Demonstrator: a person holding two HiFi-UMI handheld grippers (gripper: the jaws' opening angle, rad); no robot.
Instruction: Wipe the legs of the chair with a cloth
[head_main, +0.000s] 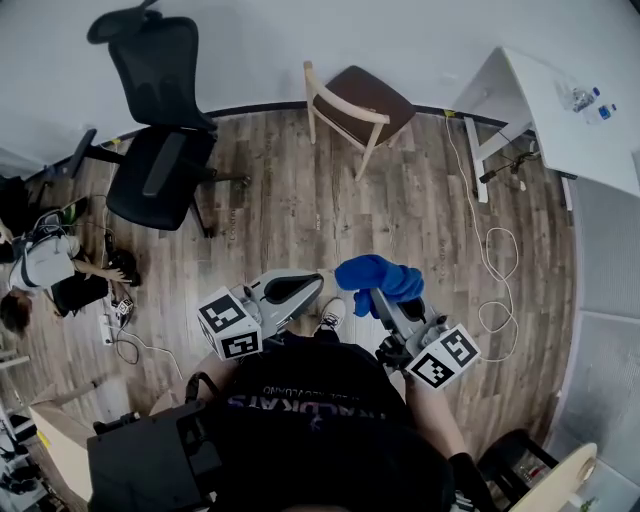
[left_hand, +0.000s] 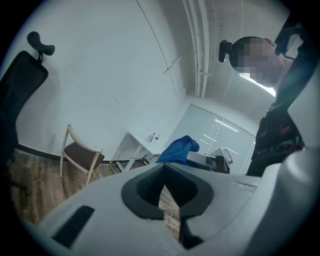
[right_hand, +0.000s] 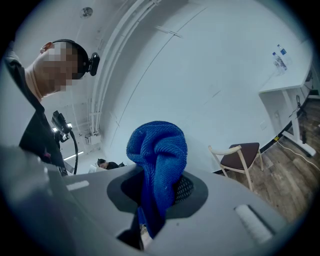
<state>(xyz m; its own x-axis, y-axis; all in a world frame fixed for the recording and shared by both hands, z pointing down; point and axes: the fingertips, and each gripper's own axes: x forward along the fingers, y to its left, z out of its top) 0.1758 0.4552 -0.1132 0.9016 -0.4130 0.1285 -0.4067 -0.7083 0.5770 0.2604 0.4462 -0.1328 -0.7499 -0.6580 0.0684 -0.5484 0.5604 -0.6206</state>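
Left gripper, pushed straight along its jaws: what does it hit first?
Likely the blue knitted cloth clamped in the right gripper, just ahead of the left gripper; depth is uncertain.

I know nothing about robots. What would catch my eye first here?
A bright blue cloth is bunched in the right gripper, just ahead of the person. Farther off, a wooden chair with a dark seat stands by the wall, a black office chair to its left.
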